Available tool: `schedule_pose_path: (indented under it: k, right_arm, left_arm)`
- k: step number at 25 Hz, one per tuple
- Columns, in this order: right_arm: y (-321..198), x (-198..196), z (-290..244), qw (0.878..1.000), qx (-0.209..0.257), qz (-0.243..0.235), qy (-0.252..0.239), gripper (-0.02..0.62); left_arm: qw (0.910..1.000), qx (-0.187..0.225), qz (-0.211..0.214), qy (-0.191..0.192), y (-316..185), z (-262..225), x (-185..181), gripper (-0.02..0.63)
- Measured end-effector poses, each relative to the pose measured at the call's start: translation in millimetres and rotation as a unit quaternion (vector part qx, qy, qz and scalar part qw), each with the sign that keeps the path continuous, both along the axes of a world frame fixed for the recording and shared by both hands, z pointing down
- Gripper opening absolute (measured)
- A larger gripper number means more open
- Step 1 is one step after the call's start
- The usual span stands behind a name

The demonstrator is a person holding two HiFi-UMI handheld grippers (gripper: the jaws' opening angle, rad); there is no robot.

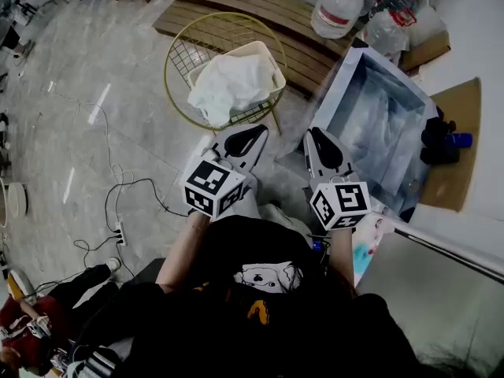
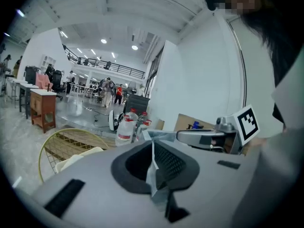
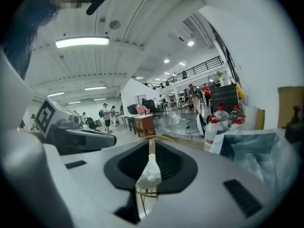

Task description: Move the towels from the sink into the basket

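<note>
A gold wire basket (image 1: pixel 177 50) with a white liner stands on the floor, and white towels (image 1: pixel 230 85) lie heaped inside it. To its right is the sink (image 1: pixel 346 85), lined with clear plastic; I cannot tell whether a towel lies in it. My left gripper (image 1: pixel 253 132) hovers near the basket's near rim, its jaws together with nothing between them. My right gripper (image 1: pixel 315 135) hangs by the sink's near left corner, jaws likewise closed and empty. In the left gripper view, the left gripper (image 2: pixel 153 146) points past the basket (image 2: pixel 52 146). The right gripper (image 3: pixel 152 148) shows only a thin slit.
Water bottles (image 1: pixel 340 6) stand behind the sink, beside a wooden pallet (image 1: pixel 236 6). Black items and a blue cap lie on cardboard (image 1: pixel 453 179) at the right. Cables and a power strip (image 1: pixel 118 231) lie on the floor at the left. People stand far off in the hall.
</note>
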State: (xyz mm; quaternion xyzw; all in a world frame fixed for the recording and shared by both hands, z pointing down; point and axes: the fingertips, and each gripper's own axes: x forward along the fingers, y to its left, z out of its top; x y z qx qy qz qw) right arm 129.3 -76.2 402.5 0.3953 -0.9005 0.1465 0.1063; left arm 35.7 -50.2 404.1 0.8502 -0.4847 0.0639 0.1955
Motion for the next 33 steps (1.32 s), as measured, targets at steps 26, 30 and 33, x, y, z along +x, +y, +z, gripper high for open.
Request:
schedule_pose_path:
  k: [26,30,33]
  right_arm:
    - [78,152,-33,0.993,0.068,0.093,0.029,0.014]
    - [77,160,-31,0.992,0.067,0.099,0.036,0.012]
    - [76,164,-33,0.992,0.069,0.100,0.037,0.012]
  left_arm:
    - [0.9944,0.042,0.090,-0.037,93,-29,124,0.018]
    - [0.9940,0.044,0.091,-0.040,94,-28,129,0.018]
    - [0.9942,0.045,0.090,-0.038,93,-29,131,0.018]
